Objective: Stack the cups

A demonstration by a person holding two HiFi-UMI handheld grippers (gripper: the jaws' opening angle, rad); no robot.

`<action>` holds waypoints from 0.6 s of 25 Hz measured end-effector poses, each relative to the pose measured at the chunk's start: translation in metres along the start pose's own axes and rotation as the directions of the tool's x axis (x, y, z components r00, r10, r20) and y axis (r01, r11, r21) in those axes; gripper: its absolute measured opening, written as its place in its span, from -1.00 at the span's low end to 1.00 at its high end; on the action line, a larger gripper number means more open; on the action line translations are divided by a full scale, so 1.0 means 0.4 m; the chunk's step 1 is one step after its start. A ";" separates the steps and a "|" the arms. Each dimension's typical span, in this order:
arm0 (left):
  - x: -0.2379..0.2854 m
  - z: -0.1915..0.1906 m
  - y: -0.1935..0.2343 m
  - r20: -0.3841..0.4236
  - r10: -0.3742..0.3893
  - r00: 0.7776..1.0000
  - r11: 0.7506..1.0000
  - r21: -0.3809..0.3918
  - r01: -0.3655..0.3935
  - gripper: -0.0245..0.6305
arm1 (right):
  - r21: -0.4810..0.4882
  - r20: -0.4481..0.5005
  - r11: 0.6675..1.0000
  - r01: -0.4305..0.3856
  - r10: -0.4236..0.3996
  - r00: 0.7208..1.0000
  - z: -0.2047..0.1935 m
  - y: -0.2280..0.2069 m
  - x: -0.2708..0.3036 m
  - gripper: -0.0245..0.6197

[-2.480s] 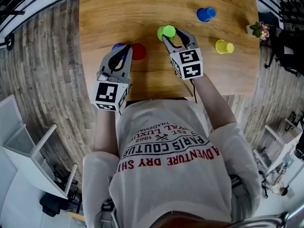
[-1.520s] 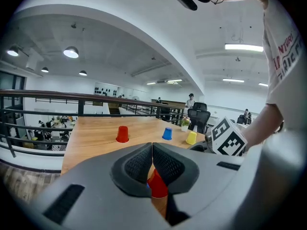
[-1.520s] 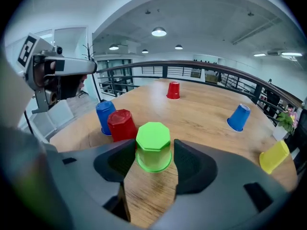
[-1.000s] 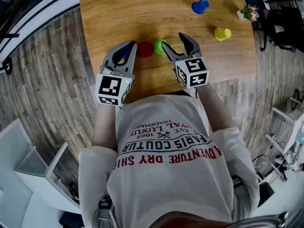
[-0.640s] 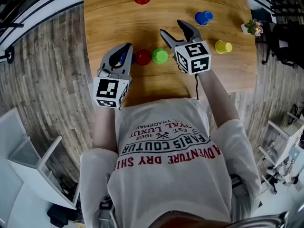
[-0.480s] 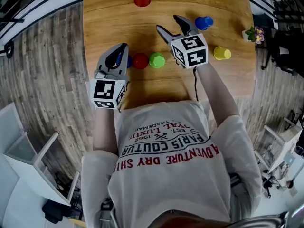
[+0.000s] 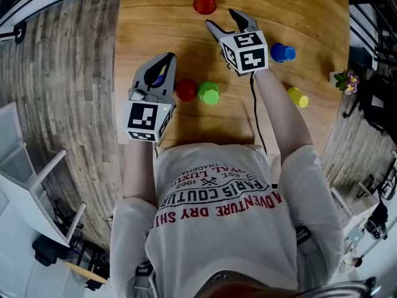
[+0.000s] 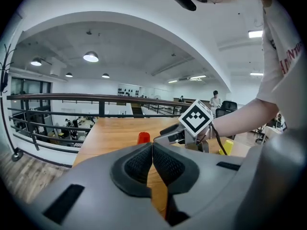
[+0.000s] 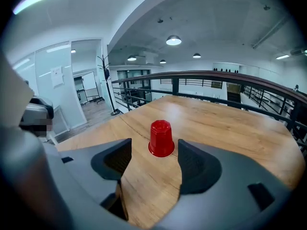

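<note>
1. Left gripper [image 8: 152,150]: the fingers [image 8: 136,166] were fully closed, pad against pad, with nothing between them. The unit was positioned over the near left part of the worktop [image 7: 155,17], pointing toward the far edge. The left blue cup [image 7: 160,79] was partly hidden under its fingers in the head view. Contact between the two could not be determined.

2. Right gripper [image 9: 153,159]: the fingers [image 9: 195,166] were wide apart and held nothing. The far red cup [image 9: 161,138] stood upside down just ahead of the fingertips, centred on the gap between them. It touched neither finger. This cup stood near the far edge of the worktop, about midway along it.

3. Remaining cups, head view:
- The near red cup [image 7: 185,89] stood just right of the left gripper, toward the near edge.
- The green cup [image 7: 208,93] stood just beside the near red cup, on its right.
- The right blue cup [image 7: 282,53] stood near the right gripper's marker cube, on the side toward the right edge.
- The yellow cup [image 7: 298,97] stood toward the near right corner, apart from the right blue cup.

4. Stack status: all six cups stood singly on the worktop. No cup rested on another.
</note>
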State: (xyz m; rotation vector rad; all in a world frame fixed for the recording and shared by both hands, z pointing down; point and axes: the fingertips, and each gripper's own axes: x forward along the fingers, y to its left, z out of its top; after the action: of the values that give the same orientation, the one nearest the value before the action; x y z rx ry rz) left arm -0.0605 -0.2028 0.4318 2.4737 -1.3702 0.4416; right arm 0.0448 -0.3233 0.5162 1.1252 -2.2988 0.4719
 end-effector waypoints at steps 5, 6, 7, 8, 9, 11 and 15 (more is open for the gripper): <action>0.028 0.000 0.026 0.001 0.037 0.999 0.999 -0.018 -0.037 -0.87 | 0.039 0.009 0.999 -0.028 0.028 1.000 0.019 -0.026 0.080 0.00; 0.033 0.000 0.031 0.001 0.041 0.999 0.999 -0.019 -0.041 -0.87 | 0.041 0.013 0.999 -0.031 0.030 0.999 0.026 -0.029 0.093 0.00; 0.039 0.001 0.034 0.001 0.045 0.999 0.999 -0.019 -0.045 -0.87 | 0.043 0.016 0.999 -0.034 0.033 0.999 0.033 -0.031 0.106 0.00; 0.043 0.001 0.037 0.000 0.048 0.999 0.999 -0.019 -0.048 -0.87 | 0.043 0.018 0.998 -0.037 0.036 0.999 0.039 -0.033 0.117 0.00; 0.046 0.001 0.038 0.001 0.051 0.999 0.999 -0.020 -0.051 -0.87 | 0.041 0.020 0.998 -0.040 0.039 0.999 0.045 -0.034 0.127 0.00; 0.050 -0.002 0.037 -0.001 0.053 0.999 0.998 -0.022 -0.053 -0.87 | 0.029 0.019 0.999 -0.046 0.045 0.999 0.052 -0.032 0.146 0.00; 0.051 -0.022 0.039 -0.018 0.066 0.998 0.998 -0.024 -0.066 -0.87 | -0.015 -0.007 0.999 -0.036 0.036 0.999 0.042 -0.028 0.183 0.00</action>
State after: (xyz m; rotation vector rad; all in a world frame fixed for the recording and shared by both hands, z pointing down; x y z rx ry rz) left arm -0.0648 -0.2231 0.4492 2.4053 -1.4452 0.4573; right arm 0.0112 -0.3838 0.5475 1.0748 -2.3167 0.4711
